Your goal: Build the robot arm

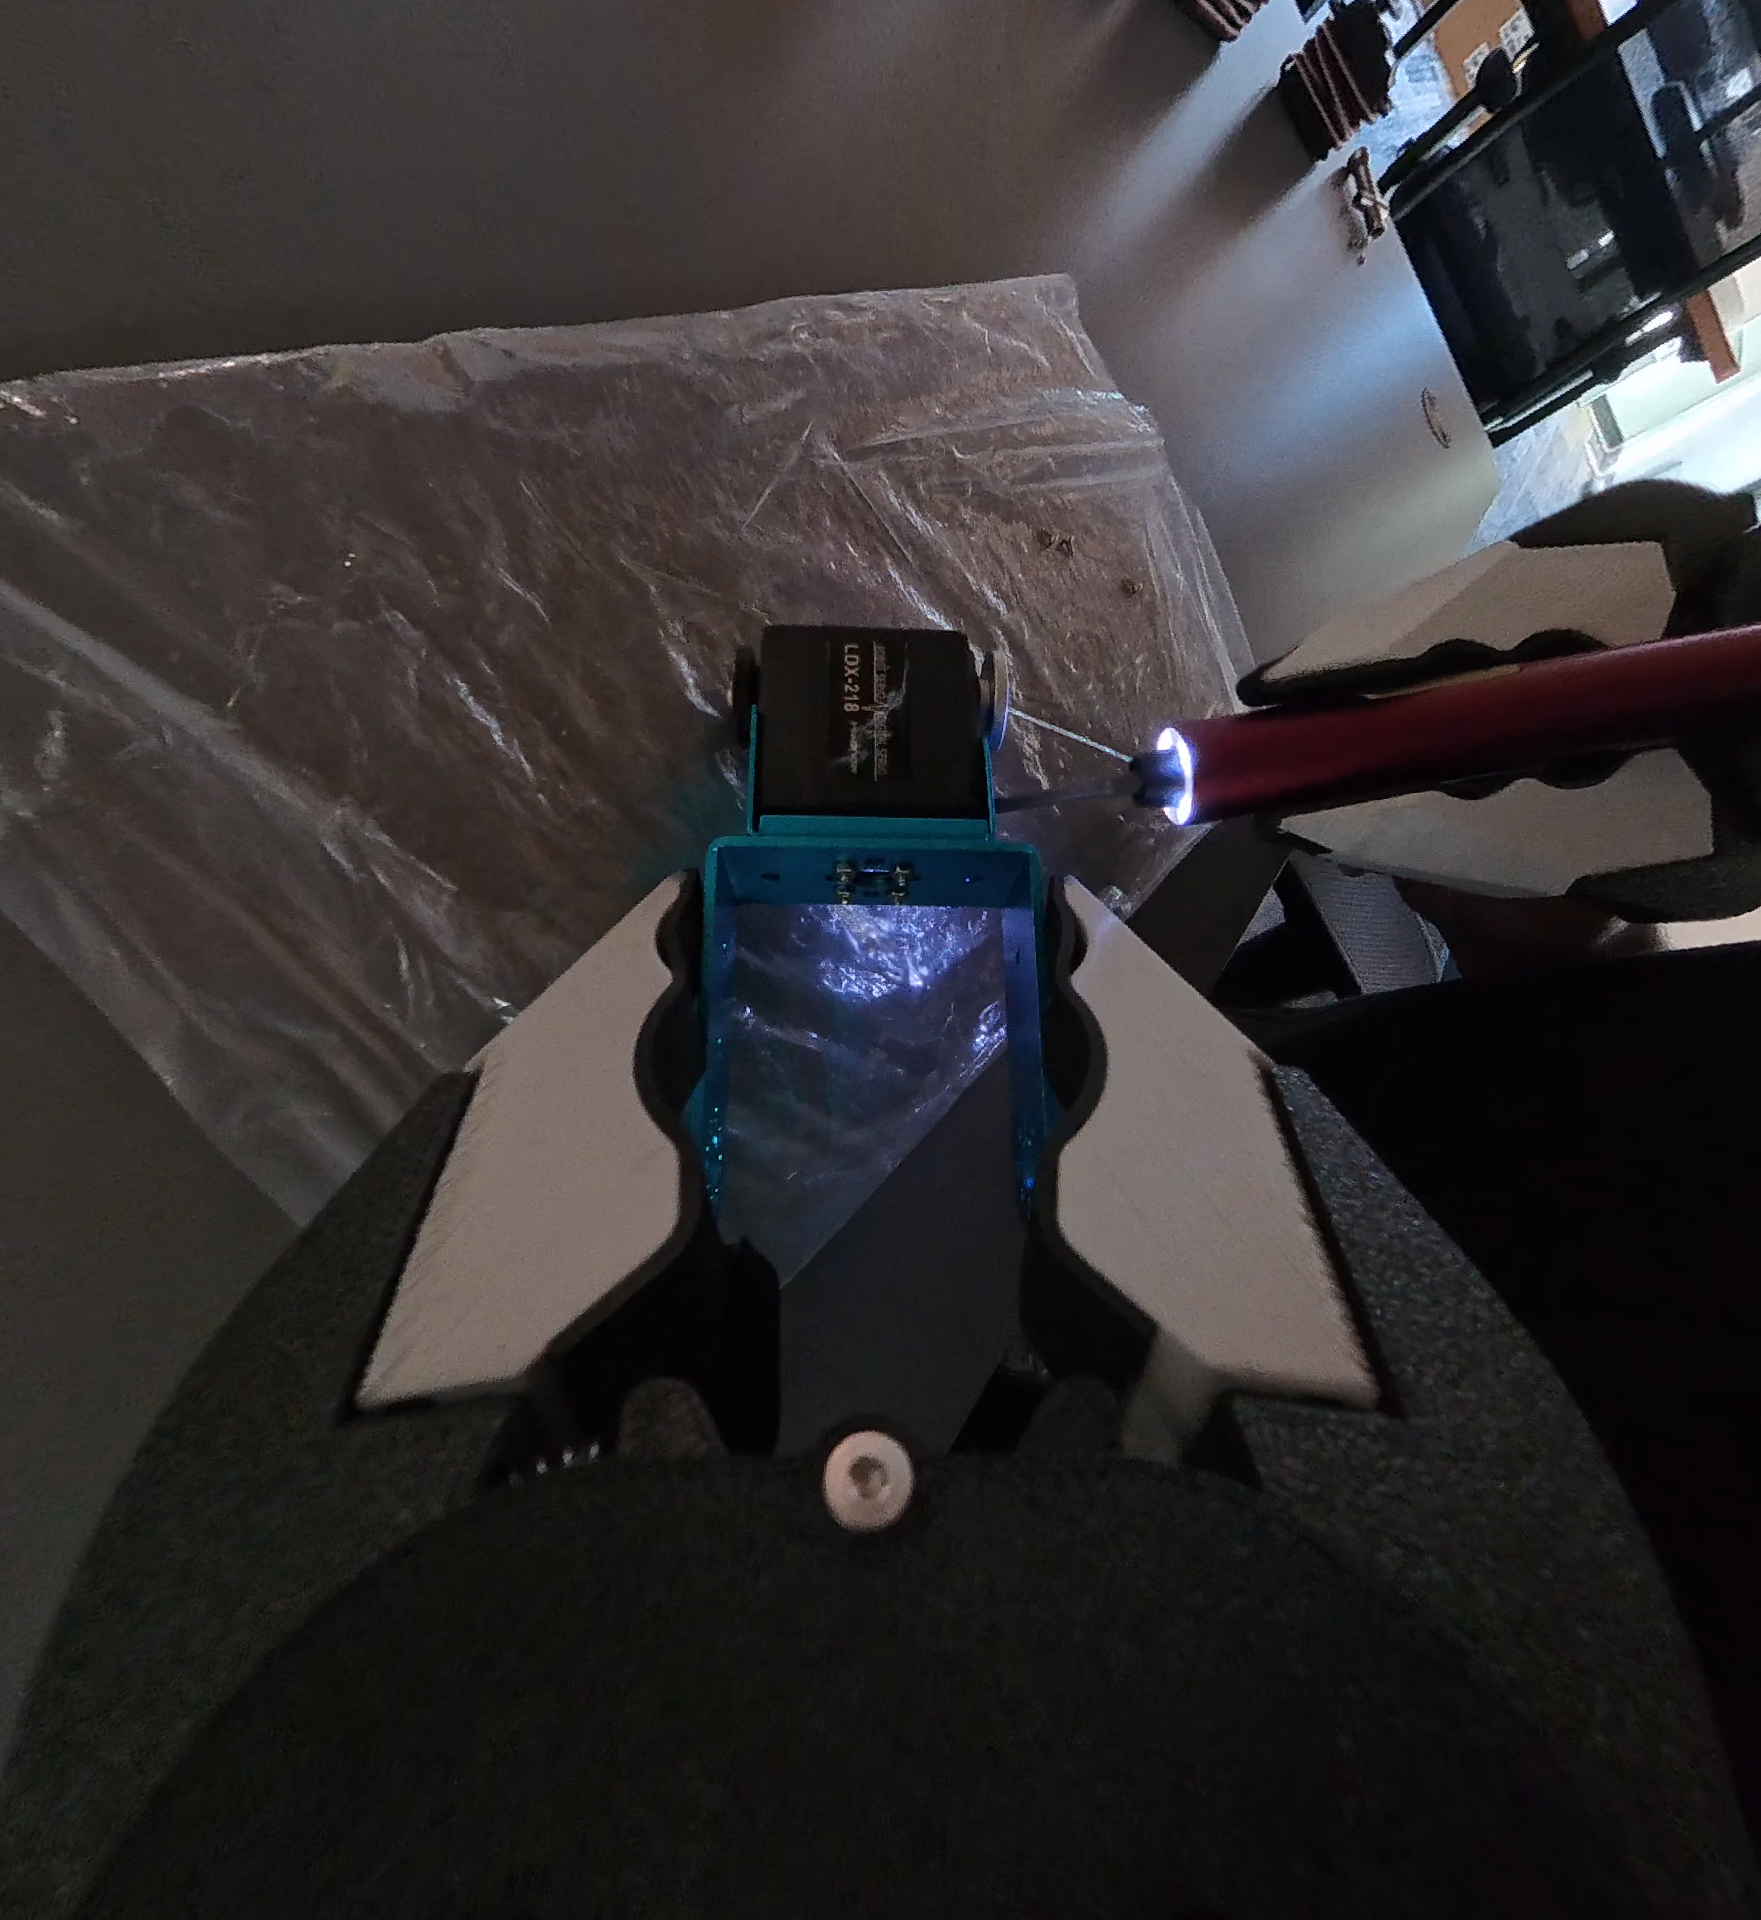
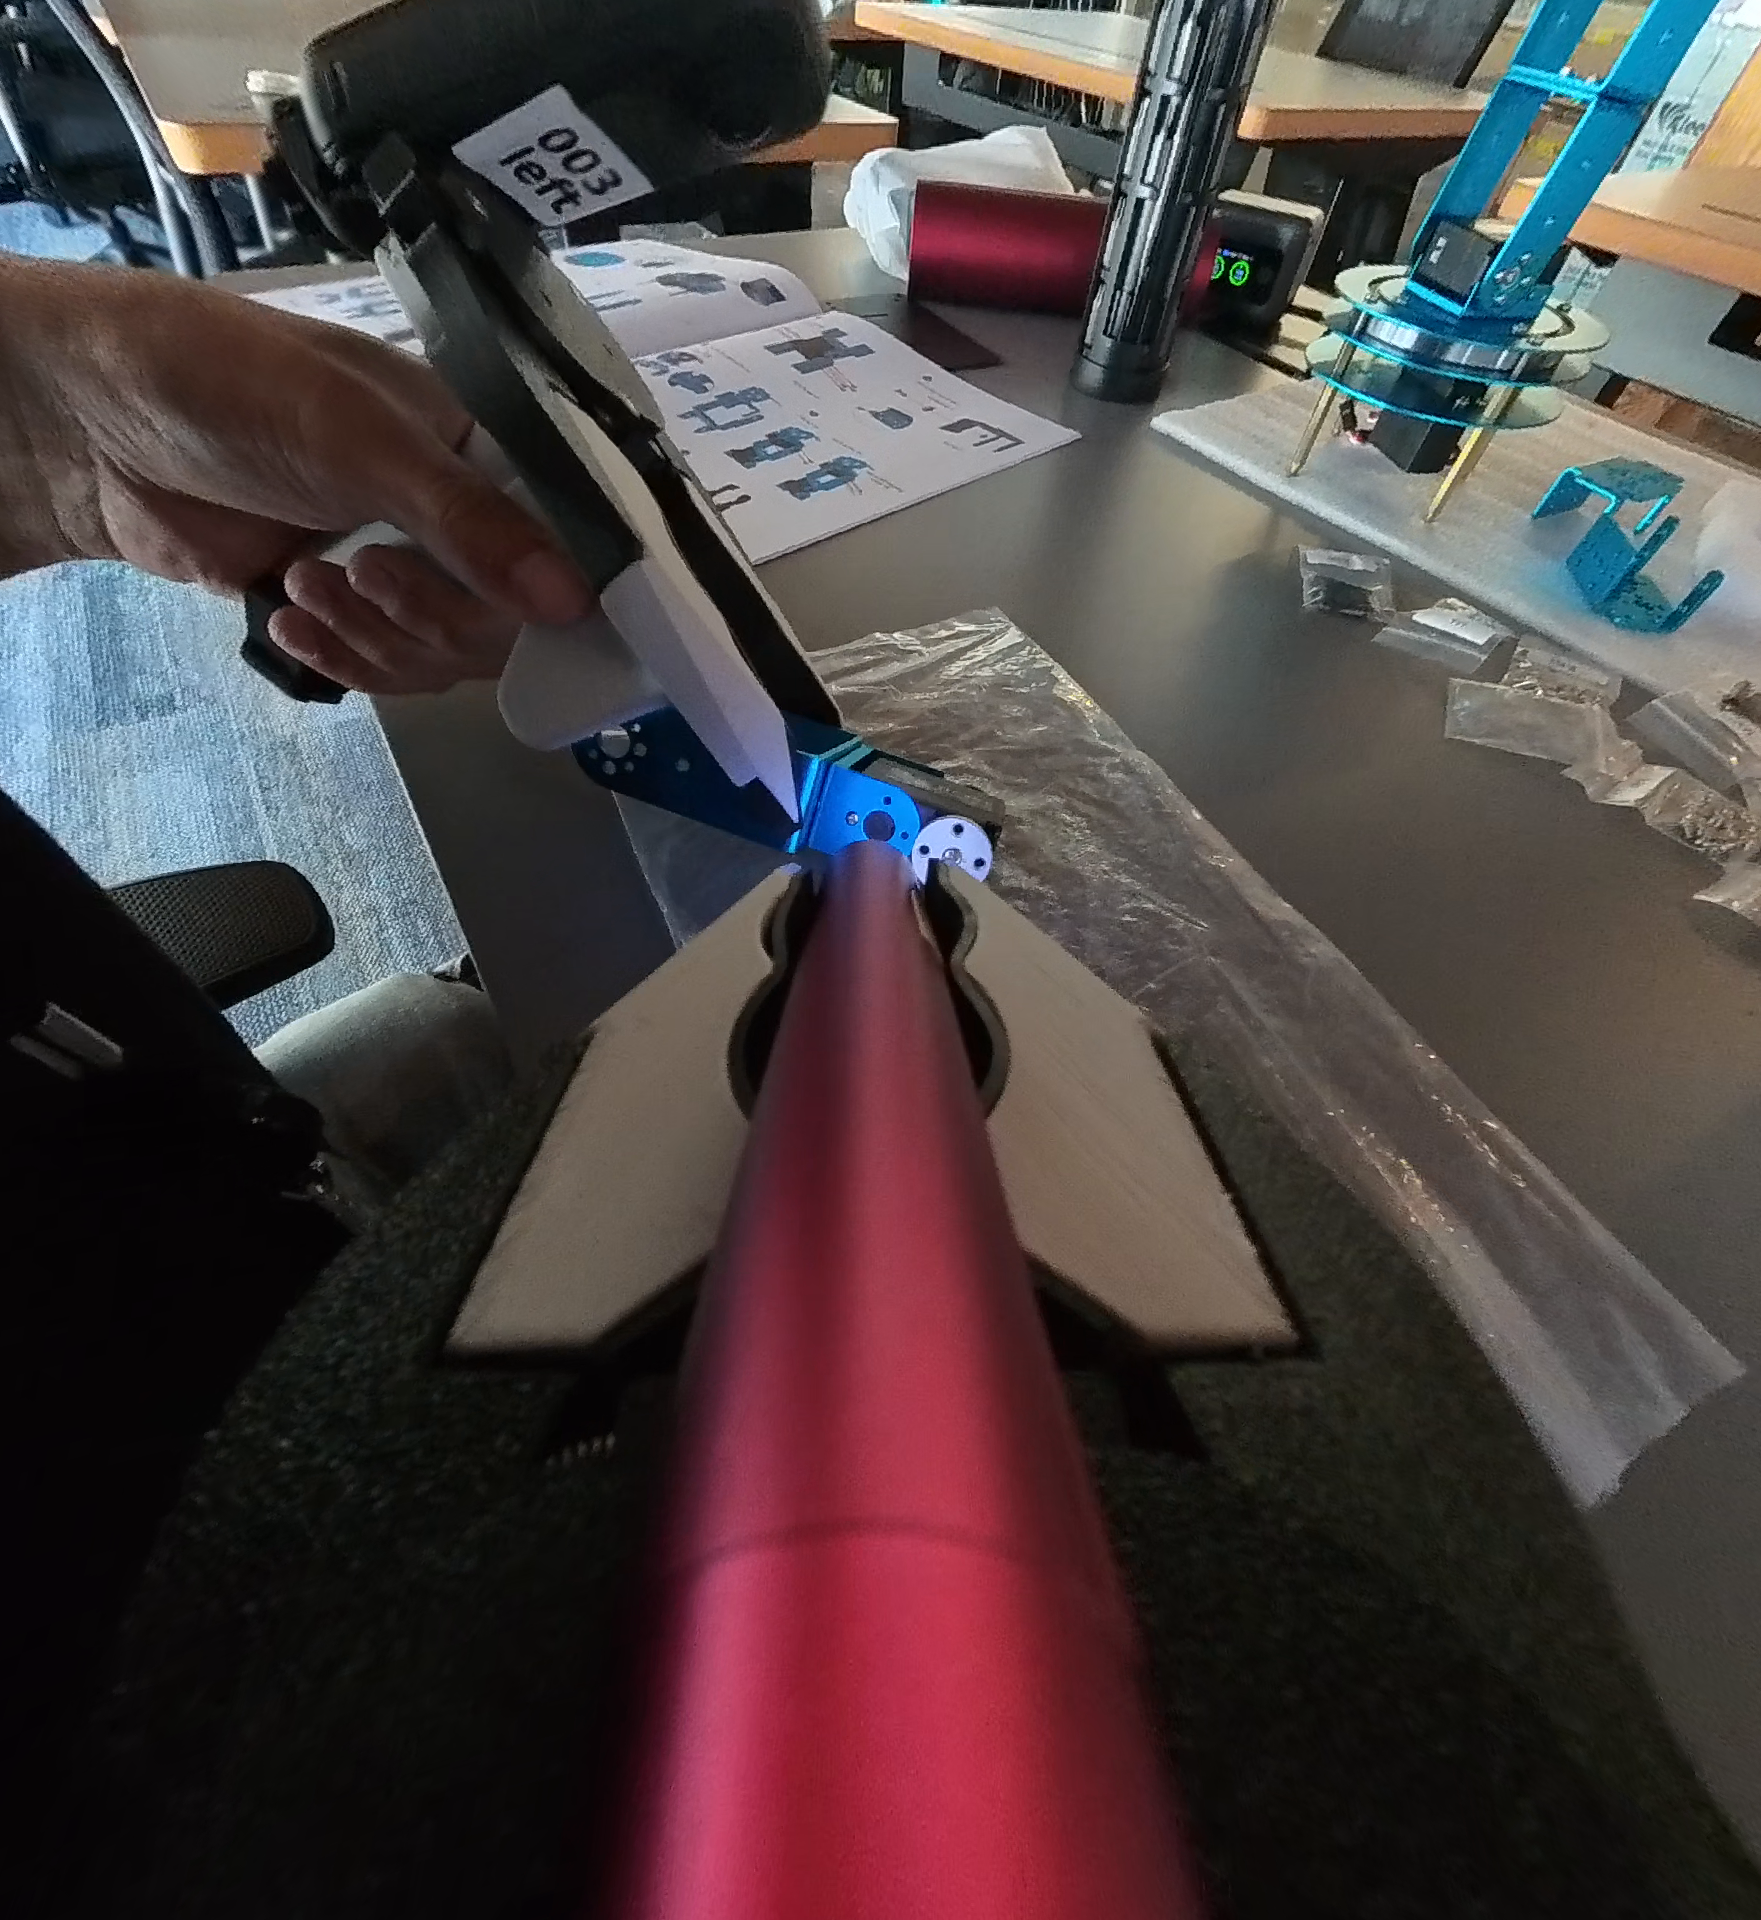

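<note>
Table: dark desk (image 2: pixel 1375 831) lay under everything you worked on, with a clear plastic sheet (image 2: pixel 1219 935) spread across it.
Surroundings: an open instruction booklet (image 2: pixel 834 416) sat behind your left gripper; a half-built blue metal frame (image 2: pixel 1499 229) on round plates stood far right, a loose blue bracket (image 2: pixel 1624 551) and small parts bags (image 2: pixel 1634 727) near it; a black cylinder (image 2: pixel 1156 208) and a red case (image 2: pixel 1001 244) stood at the back.
Left gripper: your left gripper (image 1: pixel 871 997) was clamped on the sides of a blue U-bracket (image 1: pixel 720 1039), your hand (image 2: pixel 263 499) on its handle.
Servo: a black servo (image 1: pixel 865 717) sat in the bracket's far end, just beyond the fingertips, over the plastic.
Right gripper: your right gripper (image 2: pixel 860 883) was closed around a red screwdriver (image 2: pixel 855 1351).
Tip: its lit end (image 1: pixel 1172 774) and thin bit reached the servo's side, beside the white round horn (image 2: pixel 949 847).
</note>
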Motion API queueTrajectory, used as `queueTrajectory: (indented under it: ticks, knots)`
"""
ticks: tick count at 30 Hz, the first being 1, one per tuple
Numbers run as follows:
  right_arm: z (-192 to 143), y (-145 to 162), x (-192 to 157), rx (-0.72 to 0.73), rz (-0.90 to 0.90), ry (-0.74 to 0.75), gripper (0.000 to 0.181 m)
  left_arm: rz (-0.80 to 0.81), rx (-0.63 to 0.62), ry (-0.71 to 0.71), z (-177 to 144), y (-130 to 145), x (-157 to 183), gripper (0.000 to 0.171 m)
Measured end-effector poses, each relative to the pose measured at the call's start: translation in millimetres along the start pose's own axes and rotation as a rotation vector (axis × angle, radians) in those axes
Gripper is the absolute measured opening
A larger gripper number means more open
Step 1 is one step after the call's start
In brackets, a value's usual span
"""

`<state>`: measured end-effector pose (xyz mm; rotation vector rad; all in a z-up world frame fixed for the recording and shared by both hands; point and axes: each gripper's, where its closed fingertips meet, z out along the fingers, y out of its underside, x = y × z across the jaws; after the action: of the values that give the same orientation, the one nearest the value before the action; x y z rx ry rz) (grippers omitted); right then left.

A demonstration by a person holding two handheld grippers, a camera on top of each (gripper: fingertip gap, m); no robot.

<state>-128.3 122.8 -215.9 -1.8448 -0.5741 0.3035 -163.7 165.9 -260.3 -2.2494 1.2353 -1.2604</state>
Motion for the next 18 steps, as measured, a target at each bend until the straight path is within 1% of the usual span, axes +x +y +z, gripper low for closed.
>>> queueTrajectory:
  ticks: [4, 7, 12, 14, 18]
  knots:
    - [-1, 0, 0, 0.02, -0.011, -0.008, 0.022, -0.002, 0.001, 0.0, 0, 0, 0, 0.065]
    - [-1, -5, 2, 0.035, 0.019, -0.021, 0.021, -0.058, -0.004, 0.054, -1, -4, 2, 0.064]
    - [0, -9, 7, -0.009, -0.02, -0.069, 0.023, -0.051, -0.027, 0.061, 0, -3, 2, 0.065]
    - [1, -11, 9, -0.024, -0.054, -0.074, 0.025, -0.068, -0.022, 0.077, -1, -4, 2, 0.064]
    - [2, -13, 6, -0.073, -0.108, -0.12, 0.022, -0.11, 0.0, 0.118, -2, -6, 2, 0.065]
